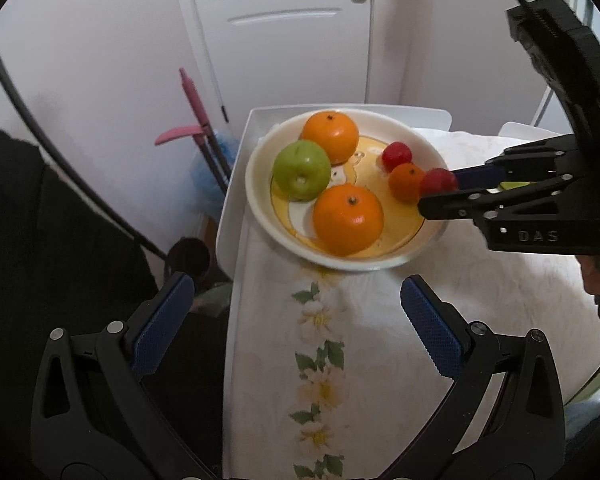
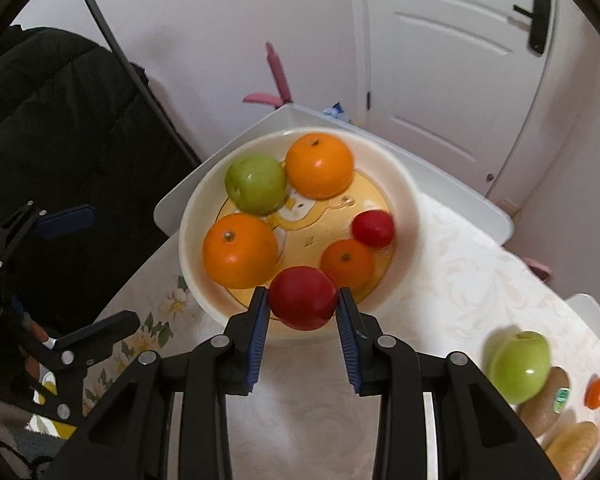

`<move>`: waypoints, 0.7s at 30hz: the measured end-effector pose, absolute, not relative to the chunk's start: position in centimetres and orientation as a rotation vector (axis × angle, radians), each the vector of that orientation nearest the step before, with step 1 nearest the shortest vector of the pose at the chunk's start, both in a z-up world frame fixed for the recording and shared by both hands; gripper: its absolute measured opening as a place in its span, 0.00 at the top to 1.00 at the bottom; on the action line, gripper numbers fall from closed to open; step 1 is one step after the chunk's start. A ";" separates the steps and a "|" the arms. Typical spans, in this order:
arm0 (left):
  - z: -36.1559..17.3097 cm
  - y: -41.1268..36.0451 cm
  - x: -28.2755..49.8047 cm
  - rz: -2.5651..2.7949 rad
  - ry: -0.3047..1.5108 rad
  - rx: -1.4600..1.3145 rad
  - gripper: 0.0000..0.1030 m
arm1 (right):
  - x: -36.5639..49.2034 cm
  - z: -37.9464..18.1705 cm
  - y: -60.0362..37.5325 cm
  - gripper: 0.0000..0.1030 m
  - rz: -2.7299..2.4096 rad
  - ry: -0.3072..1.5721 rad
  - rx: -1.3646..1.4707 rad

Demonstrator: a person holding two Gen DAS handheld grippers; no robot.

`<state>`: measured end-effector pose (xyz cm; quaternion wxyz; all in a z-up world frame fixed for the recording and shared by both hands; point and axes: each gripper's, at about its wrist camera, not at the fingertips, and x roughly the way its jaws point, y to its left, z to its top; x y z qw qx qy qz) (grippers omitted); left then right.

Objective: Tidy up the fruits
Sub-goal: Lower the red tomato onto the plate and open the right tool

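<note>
Right wrist view: your right gripper (image 2: 302, 307) clamps a small red fruit (image 2: 302, 298) just over the bowl's near rim (image 2: 204, 304). Release early and it could roll off. Your left gripper (image 1: 296, 320), jaws wide and empty, hovers nearby.

Potato (image 2: 570, 450) cut off at lower right edge; kiwi (image 2: 546, 404) partly behind apple (image 2: 520, 366); small orange fruit (image 2: 598, 392) near right edge too blurred to identify.

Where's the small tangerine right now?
In the bowl, right half of the right wrist view: small tangerine sits between the red fruit behind and the right tool's held fruit.
</note>
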<state>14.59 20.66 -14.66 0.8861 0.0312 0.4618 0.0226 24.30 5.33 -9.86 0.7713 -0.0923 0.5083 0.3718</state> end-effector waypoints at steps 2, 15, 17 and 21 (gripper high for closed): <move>-15.0 20.7 14.1 0.052 0.969 0.060 0.00 | 24.4 -10.4 5.8 0.70 0.827 1.110 -0.202; -17.1 20.2 13.0 0.047 1.020 0.044 0.00 | 24.5 -11.5 6.2 0.43 0.839 1.084 -0.225; -16.8 20.3 12.7 0.037 1.016 0.029 0.00 | 24.4 -11.1 5.8 0.18 0.840 1.063 -0.203; -16.1 20.3 12.3 0.027 1.009 0.027 0.00 | 24.2 -10.3 5.0 0.15 0.814 1.040 -0.166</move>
